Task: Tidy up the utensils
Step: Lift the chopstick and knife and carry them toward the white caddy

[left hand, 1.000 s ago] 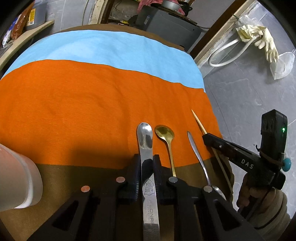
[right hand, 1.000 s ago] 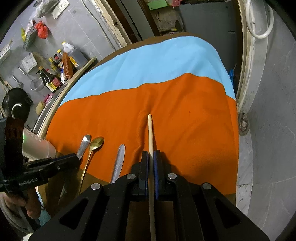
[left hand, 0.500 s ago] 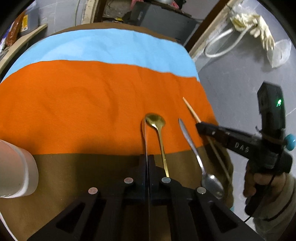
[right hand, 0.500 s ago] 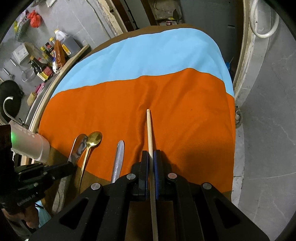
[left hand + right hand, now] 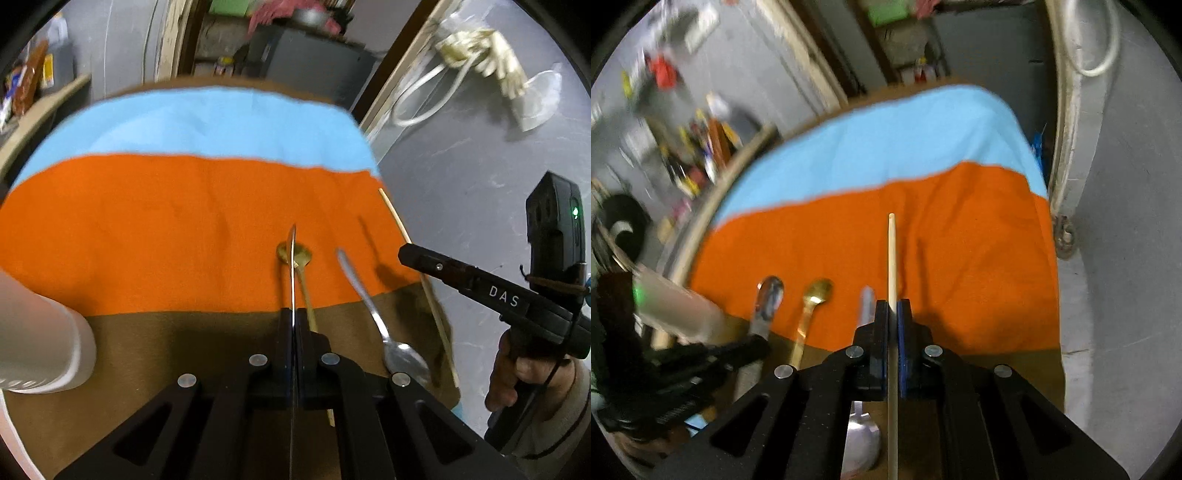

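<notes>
The bench (image 5: 192, 354) is carrying a striped cloth (image 5: 166, 229) on which the utensils are lying side by side, handles toward the person, probably so each can be taken endwise; beside them at the left a white cup (image 5: 40, 343) is standing, likely the holder. The left gripper (image 5: 294, 321) is clamping a flat steel knife (image 5: 293, 258) edge-on, its fingers (image 5: 284, 332) closed on it, above the gold spoon (image 5: 297, 258) and beside the silver spoon (image 5: 373, 314). The right gripper (image 5: 893, 314) is pinching a wooden chopstick (image 5: 892, 251), fingers (image 5: 881, 325) closed on it, over the cloth's right side.
</notes>
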A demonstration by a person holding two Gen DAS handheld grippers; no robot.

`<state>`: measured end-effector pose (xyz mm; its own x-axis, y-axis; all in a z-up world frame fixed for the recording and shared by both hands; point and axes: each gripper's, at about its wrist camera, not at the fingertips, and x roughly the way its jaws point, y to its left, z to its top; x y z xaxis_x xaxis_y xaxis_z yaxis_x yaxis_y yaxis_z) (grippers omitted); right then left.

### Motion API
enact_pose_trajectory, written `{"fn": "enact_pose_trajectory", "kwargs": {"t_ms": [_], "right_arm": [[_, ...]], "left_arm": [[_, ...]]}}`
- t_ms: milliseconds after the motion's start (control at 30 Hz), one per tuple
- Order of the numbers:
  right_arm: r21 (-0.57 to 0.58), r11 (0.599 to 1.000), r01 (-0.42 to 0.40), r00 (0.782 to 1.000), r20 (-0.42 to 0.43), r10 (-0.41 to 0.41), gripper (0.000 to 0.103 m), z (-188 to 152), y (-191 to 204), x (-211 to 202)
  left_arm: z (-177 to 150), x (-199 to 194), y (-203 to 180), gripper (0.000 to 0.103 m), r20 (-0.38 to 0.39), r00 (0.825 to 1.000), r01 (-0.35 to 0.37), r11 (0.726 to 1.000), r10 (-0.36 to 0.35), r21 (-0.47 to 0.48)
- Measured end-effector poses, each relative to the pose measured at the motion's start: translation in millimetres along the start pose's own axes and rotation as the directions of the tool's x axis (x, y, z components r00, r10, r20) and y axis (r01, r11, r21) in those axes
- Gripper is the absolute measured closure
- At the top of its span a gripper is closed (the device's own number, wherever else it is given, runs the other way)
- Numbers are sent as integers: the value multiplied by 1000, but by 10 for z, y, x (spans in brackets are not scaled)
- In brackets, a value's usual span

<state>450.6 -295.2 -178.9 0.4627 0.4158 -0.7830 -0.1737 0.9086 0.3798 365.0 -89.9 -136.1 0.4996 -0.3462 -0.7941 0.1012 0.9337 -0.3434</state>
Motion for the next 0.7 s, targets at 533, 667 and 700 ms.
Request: {"fn": "enact_pose_trajectory", "kwargs": {"t_ms": [533, 667, 700], "right_arm": [[-23, 993, -117, 862, 494, 113, 99, -218, 639, -1178], [-80, 991, -111, 807, 575, 137, 99, -137, 944, -1370], [-94, 989, -113, 795, 588, 147, 99, -130, 1027, -1415]], "left_arm": [[49, -1223, 16, 101, 338, 933, 92, 990, -124, 109], [128, -1500, 70, 101, 372, 919, 84, 987, -129, 135], [136, -1594, 91, 101, 380, 916, 81, 986, -130, 142]]}}
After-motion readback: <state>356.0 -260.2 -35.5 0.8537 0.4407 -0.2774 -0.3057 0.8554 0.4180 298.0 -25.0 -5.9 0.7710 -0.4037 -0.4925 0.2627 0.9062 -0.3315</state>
